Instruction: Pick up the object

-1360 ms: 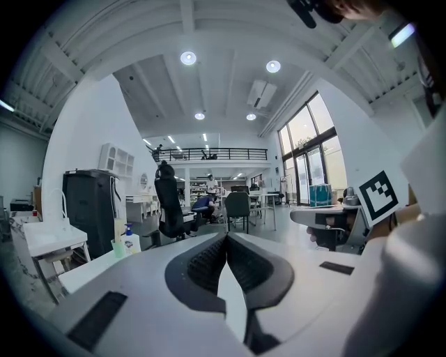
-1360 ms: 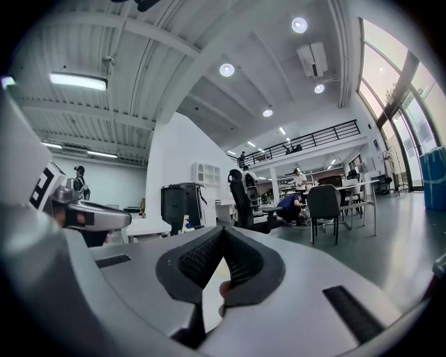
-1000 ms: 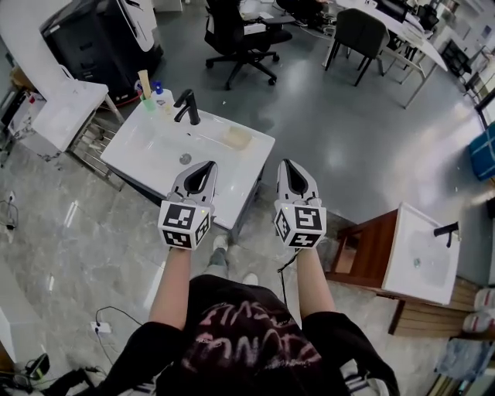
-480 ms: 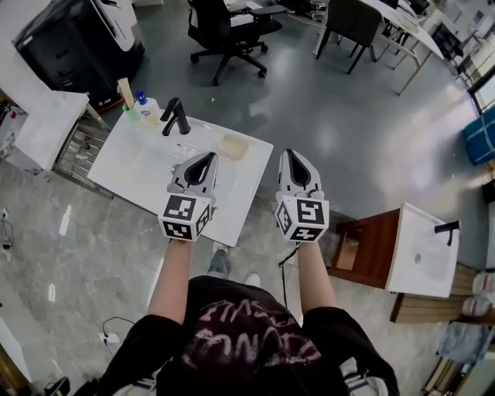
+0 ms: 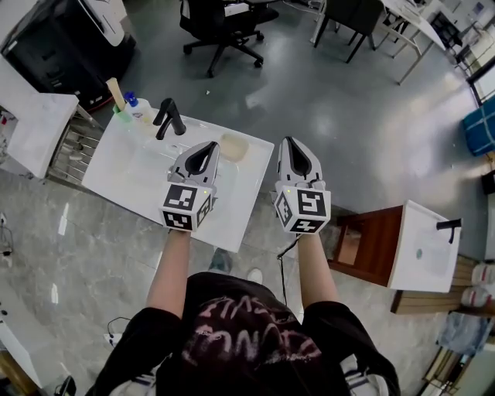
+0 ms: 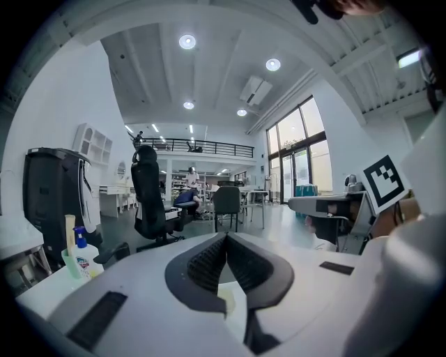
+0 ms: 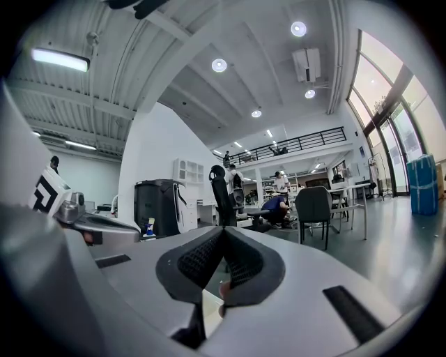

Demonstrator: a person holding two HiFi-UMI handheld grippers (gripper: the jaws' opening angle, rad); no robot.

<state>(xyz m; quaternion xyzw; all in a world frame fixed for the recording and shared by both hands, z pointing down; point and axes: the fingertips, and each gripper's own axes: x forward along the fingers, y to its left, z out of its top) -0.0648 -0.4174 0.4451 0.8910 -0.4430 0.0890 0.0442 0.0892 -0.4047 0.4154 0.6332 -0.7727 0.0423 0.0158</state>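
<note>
A pale beige pad-like object (image 5: 233, 145) lies on the white sink top (image 5: 139, 166), near its far right corner. My left gripper (image 5: 212, 145) hovers over the sink top, its tips just left of that object, jaws shut and empty. In the left gripper view the left gripper (image 6: 225, 237) shows closed ribbed pads with a pale patch below them. My right gripper (image 5: 291, 141) is held beyond the sink's right edge, over the floor. Seen in its own view, the right gripper (image 7: 223, 231) is also shut with nothing in it.
A black faucet (image 5: 166, 117), a soap bottle (image 5: 134, 104) and a green cup (image 5: 122, 114) with a beige stick stand at the sink's back. A second sink (image 5: 425, 249) on a wooden cabinet is at right. An office chair (image 5: 220, 23) and a black cabinet (image 5: 58, 46) stand beyond.
The sink has slid down and left in the head view as the person stepped closer. Both grippers have moved forward together, the left one now over the sink top. The jaws stayed shut.
</note>
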